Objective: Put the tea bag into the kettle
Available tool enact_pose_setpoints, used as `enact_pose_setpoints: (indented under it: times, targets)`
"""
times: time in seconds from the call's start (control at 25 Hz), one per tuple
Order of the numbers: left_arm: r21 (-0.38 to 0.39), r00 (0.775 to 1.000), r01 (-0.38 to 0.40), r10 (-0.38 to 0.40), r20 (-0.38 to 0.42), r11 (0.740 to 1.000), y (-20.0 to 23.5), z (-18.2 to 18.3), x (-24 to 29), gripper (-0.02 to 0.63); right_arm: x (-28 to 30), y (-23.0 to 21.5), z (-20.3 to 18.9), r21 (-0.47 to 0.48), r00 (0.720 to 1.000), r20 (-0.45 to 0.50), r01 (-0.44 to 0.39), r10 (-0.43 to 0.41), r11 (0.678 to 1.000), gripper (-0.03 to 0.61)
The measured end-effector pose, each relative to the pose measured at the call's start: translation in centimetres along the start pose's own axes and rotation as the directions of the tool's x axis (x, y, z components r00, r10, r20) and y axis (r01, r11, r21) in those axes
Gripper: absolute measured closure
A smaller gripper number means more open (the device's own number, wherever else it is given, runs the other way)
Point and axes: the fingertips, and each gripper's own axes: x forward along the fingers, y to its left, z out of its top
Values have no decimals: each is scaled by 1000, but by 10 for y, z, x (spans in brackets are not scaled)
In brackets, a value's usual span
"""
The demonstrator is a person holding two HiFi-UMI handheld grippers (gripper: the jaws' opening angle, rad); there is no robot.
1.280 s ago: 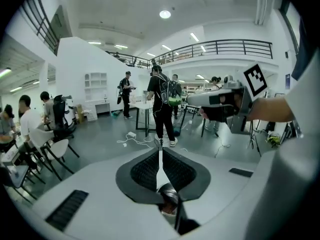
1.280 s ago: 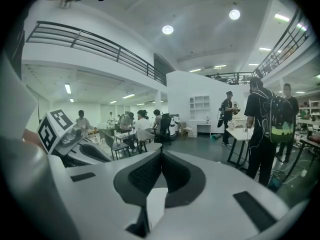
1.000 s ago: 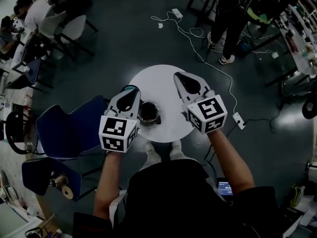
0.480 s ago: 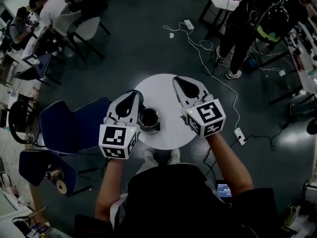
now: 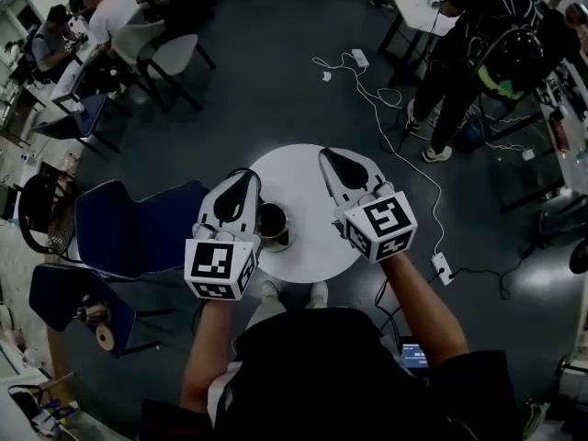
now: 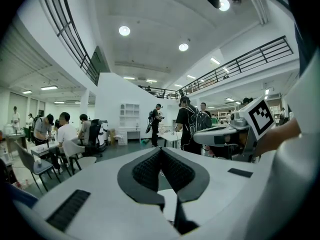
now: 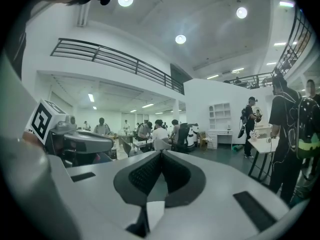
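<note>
A round white table (image 5: 308, 246) stands below me. On its left half sits the kettle (image 5: 273, 221), a dark metal pot with an open top. My left gripper (image 5: 244, 176) hovers just left of the kettle, jaws shut and empty. My right gripper (image 5: 327, 157) hangs over the table's right half, also shut with nothing between its pads. Each gripper view looks level across the room past shut jaws: the left gripper (image 6: 161, 149) and the right gripper (image 7: 161, 153). No tea bag shows in any view.
Blue chairs (image 5: 129, 232) stand close to the table's left. White cables (image 5: 386, 108) and a power strip (image 5: 439, 267) lie on the floor to the right. A person (image 5: 478, 44) stands at the upper right; seated people (image 5: 115, 12) work at desks upper left.
The head view has drifted, so table and grippers sit slightly higher in the picture. Both grippers keep their places over the table and stay shut.
</note>
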Motion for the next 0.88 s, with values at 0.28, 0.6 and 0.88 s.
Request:
enact_pose_setpoints:
  times: [0.28, 0.6, 0.88]
  targets:
    - [6, 998, -34, 33, 50, 999, -18, 8, -8, 598, -12, 5, 8, -6, 998, 29, -62, 62, 998, 560]
    - [6, 997, -75, 74, 34, 997, -39, 4, -7, 598, -23, -2, 4, 8, 993, 36, -115, 114, 993, 560]
    - [6, 996, -80, 80, 25, 997, -55, 2, -5, 598, -30, -4, -1, 4, 988, 26, -152, 152, 988, 560]
